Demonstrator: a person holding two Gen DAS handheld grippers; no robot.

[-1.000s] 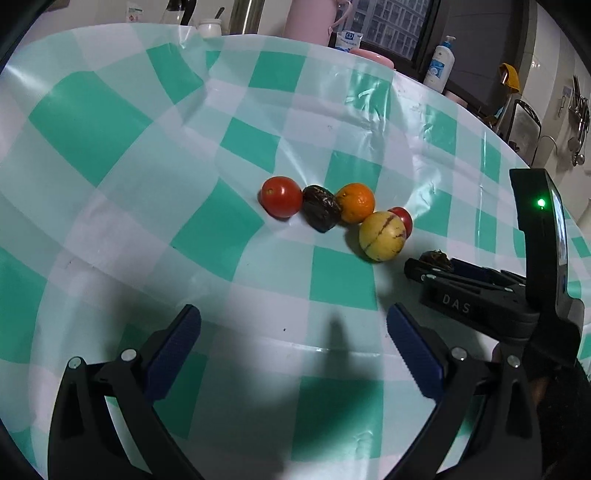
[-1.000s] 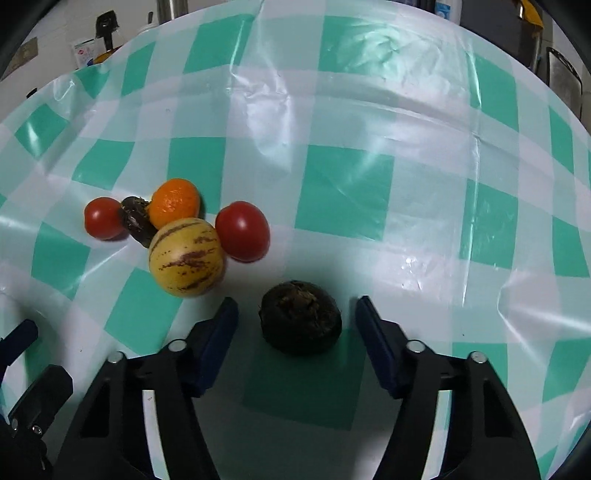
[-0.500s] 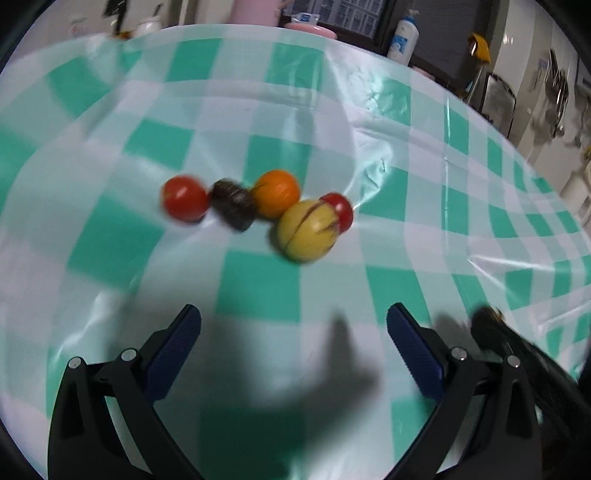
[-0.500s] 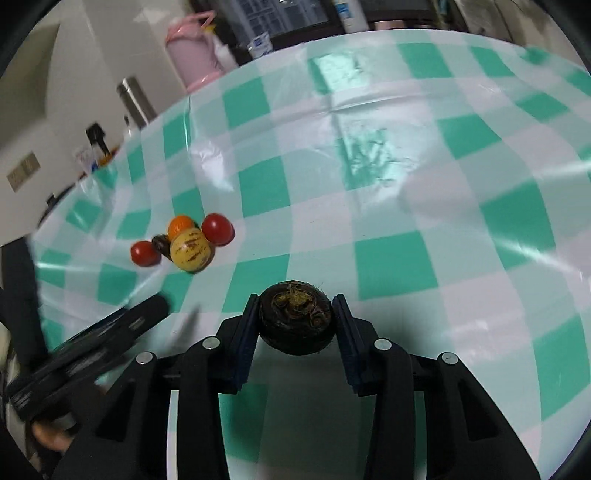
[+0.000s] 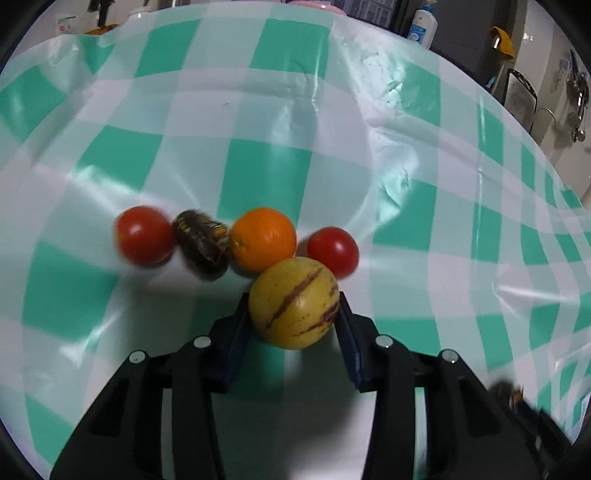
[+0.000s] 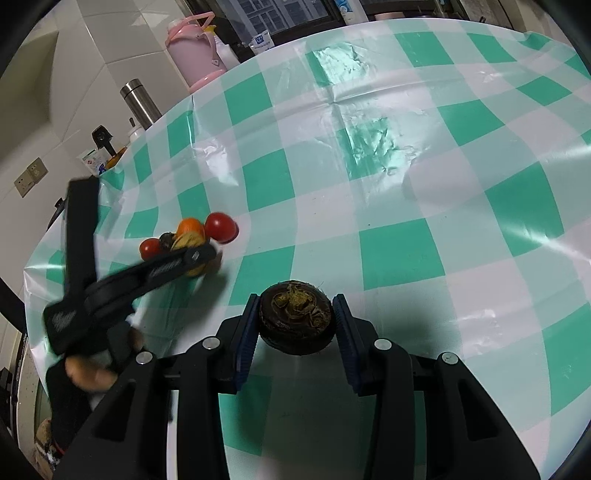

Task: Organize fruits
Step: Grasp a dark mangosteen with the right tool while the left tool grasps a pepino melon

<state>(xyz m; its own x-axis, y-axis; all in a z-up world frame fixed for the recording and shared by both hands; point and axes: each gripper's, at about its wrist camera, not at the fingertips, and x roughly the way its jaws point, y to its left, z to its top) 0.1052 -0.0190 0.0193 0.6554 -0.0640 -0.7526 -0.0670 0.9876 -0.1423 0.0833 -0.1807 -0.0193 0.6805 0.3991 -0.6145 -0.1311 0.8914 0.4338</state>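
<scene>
My left gripper (image 5: pixel 293 314) is shut on a yellow melon with purple stripes (image 5: pixel 293 303). Just behind it lie an orange (image 5: pixel 263 238), a dark brown fruit (image 5: pixel 199 240) and two red tomatoes (image 5: pixel 144 235) (image 5: pixel 333 250) on the green-and-white checked tablecloth (image 5: pixel 266 147). My right gripper (image 6: pixel 294 319) is shut on a dark brown round fruit (image 6: pixel 295 317) and holds it above the table. In the right wrist view the left gripper (image 6: pixel 199 260) shows at the fruit cluster (image 6: pixel 192 230), partly hiding the melon.
A pink jug (image 6: pixel 194 53), a steel flask (image 6: pixel 140 103) and small items stand beyond the table's far left edge. A lotion bottle (image 5: pixel 424 23) stands at the back. The tablecloth is wrinkled near the middle (image 6: pixel 369 144).
My left gripper has moved in on the fruit cluster and closed on the striped yellow melon. My right gripper closed on the dark fruit and lifted it away from the cluster.
</scene>
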